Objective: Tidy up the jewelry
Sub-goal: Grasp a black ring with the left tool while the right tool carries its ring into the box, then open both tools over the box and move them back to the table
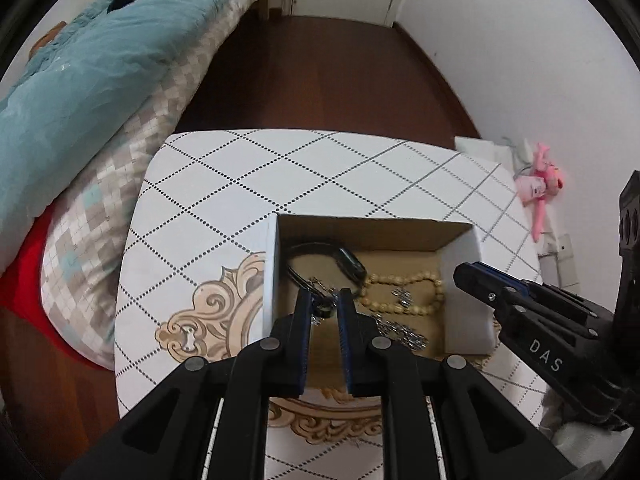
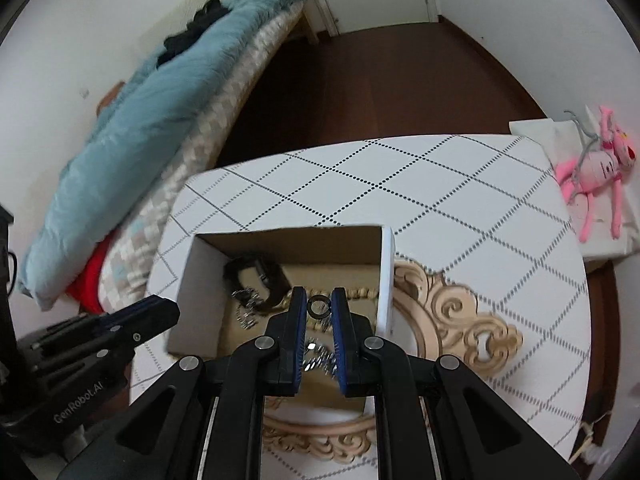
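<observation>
An open white cardboard box point(image 1: 272, 264) stands on the patterned table and also shows in the right wrist view point(image 2: 386, 276). Inside lie a black band point(image 1: 344, 258), a beige bead bracelet point(image 1: 416, 280) and silver chain pieces point(image 1: 404, 330). My left gripper point(image 1: 325, 304) hovers over the box's near left part with a small dark ring point(image 1: 322, 309) between its jaws. My right gripper point(image 2: 319, 306) is over the box, shut on a dark ring point(image 2: 319, 306). The right gripper also shows in the left wrist view point(image 1: 476, 276), at the box's right wall.
The table point(image 1: 320, 168) has a white top with dotted diamonds and a gold ornament. A bed with a teal blanket point(image 1: 80, 80) is on the left. A pink plush toy point(image 2: 600, 168) lies on a white bag at the right. Dark wood floor lies beyond.
</observation>
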